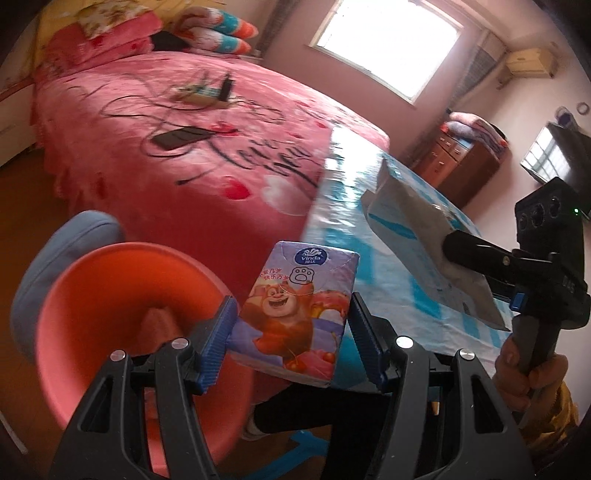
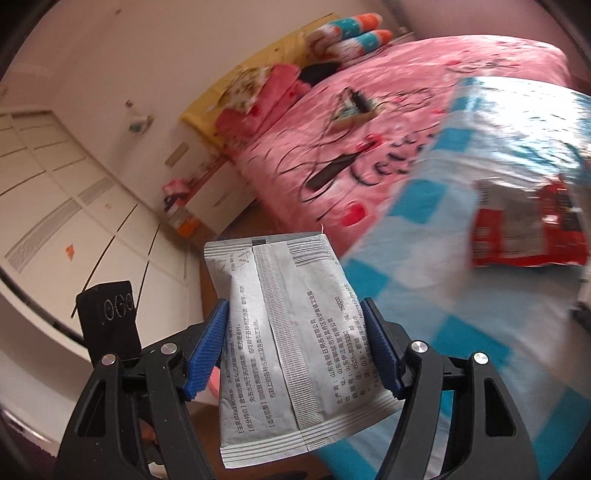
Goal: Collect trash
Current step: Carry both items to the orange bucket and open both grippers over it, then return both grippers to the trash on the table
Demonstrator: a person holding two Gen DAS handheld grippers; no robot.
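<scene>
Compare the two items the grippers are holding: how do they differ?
The tissue pack in the left gripper is colourful, purple with a cartoon bear; the sachet in the right gripper is plain grey-white with printed text and a barcode. The tissue pack looks thick and blocky; the sachet is flat and creased. Both are clamped between blue pads and held up off the checked table cover.

A big bed point(image 1: 192, 147) with a pink blanket fills the room; pillows point(image 1: 221, 33) sit at its head; a bright window point(image 1: 388, 40) lets in daylight; the walls are pale pink; a brown wooden cabinet point(image 1: 458, 166) stands by the wall; white closet doors point(image 2: 55, 192) line one side; the floor is brown.
</scene>
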